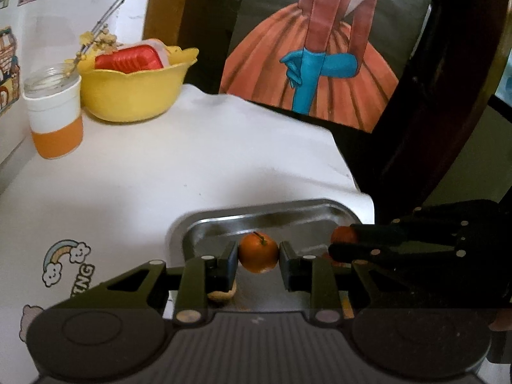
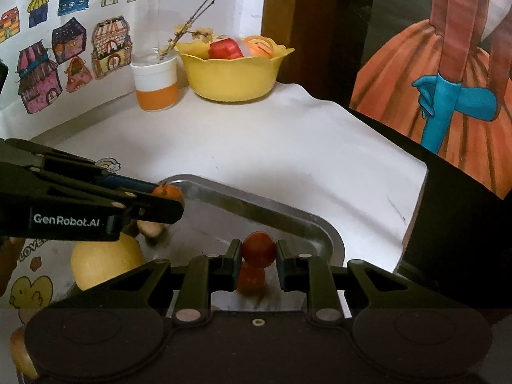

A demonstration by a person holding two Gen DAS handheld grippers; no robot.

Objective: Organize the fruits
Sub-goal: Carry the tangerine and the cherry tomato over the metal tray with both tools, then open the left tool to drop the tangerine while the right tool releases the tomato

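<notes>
Tangerine pinched in left claw above steel tray; right claw pinches a red tomato over the tray's right end. Both look light, round, bruisable: grip across the middle, gently. Yellow bowl sits far back on table.

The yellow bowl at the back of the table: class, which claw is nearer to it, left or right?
Left, by a little. The left claw, holding an orange, sits on the bowl's side of the tray; the right claw, holding a red fruit, is at the tray's other end.
</notes>
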